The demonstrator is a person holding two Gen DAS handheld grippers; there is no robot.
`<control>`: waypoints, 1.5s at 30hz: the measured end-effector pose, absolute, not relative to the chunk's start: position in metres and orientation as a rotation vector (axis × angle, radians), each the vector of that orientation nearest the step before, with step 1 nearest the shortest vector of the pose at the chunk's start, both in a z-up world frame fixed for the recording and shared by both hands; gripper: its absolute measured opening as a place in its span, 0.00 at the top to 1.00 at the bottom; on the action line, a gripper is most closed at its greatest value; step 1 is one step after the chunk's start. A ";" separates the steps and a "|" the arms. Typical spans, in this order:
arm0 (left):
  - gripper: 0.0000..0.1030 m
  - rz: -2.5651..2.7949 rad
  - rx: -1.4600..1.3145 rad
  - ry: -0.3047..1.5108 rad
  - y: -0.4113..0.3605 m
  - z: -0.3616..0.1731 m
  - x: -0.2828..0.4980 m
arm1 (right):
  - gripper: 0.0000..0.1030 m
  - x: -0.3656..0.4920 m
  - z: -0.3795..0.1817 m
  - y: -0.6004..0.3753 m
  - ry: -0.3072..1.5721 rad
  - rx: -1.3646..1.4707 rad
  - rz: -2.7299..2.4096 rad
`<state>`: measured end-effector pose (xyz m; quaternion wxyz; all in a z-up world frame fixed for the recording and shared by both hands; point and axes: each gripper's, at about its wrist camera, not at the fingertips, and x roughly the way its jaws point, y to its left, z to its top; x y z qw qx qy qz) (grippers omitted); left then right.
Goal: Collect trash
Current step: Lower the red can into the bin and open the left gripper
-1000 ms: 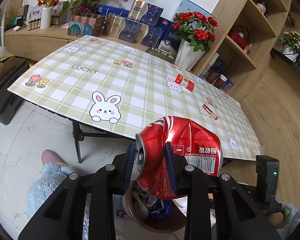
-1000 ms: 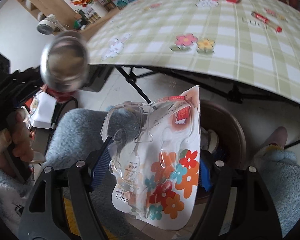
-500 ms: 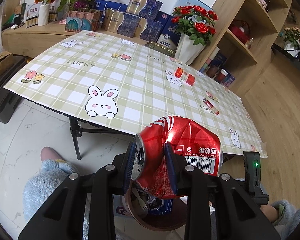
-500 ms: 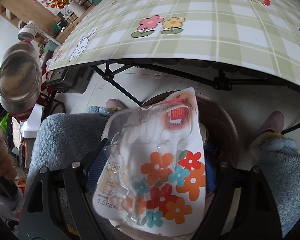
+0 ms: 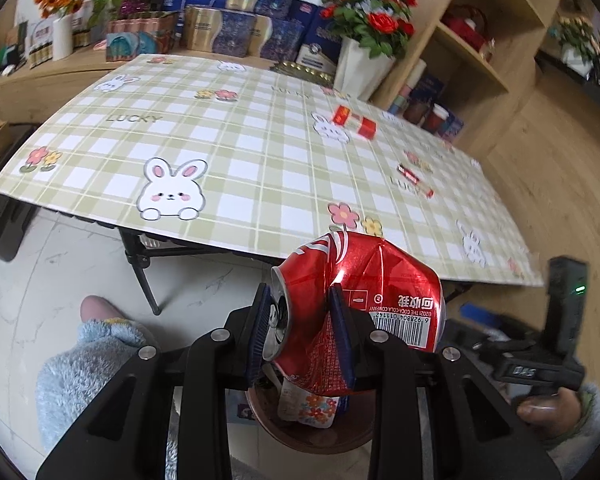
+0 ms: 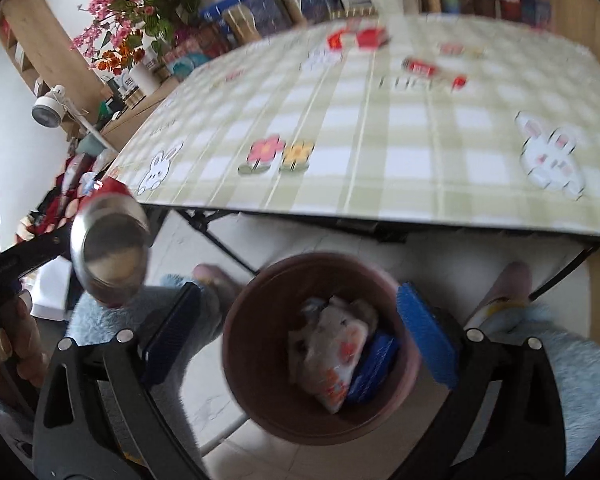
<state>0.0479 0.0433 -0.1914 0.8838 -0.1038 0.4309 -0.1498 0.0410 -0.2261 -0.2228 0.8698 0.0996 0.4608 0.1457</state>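
My left gripper is shut on a crushed red cola can and holds it above a brown round bin on the floor. In the right wrist view my right gripper is open and empty above the same bin. A flowered plastic bag lies inside the bin on other trash. The can's shiny bottom shows at the left of the right wrist view. Two red wrappers lie on the table: a larger one and a thin one.
The table with a green checked cloth stands in front, its black legs near the bin. Flower vases, boxes and wooden shelves stand behind it. The person's fuzzy blue legs flank the bin.
My right gripper has opened and dropped the flowered bag into the bin. The left gripper still holds the can and has shifted slightly over the bin.
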 end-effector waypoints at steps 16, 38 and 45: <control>0.71 -0.394 -0.057 1.034 -0.010 -0.278 0.061 | 0.06 0.022 -0.215 -0.258 0.817 0.166 0.029; 0.40 -0.406 -0.128 1.049 -0.001 -0.282 0.060 | 0.06 0.021 -0.220 -0.252 0.857 0.164 0.028; 0.13 -0.299 -0.164 0.945 0.017 -0.263 0.057 | 0.06 0.021 -0.221 -0.252 0.867 0.167 0.026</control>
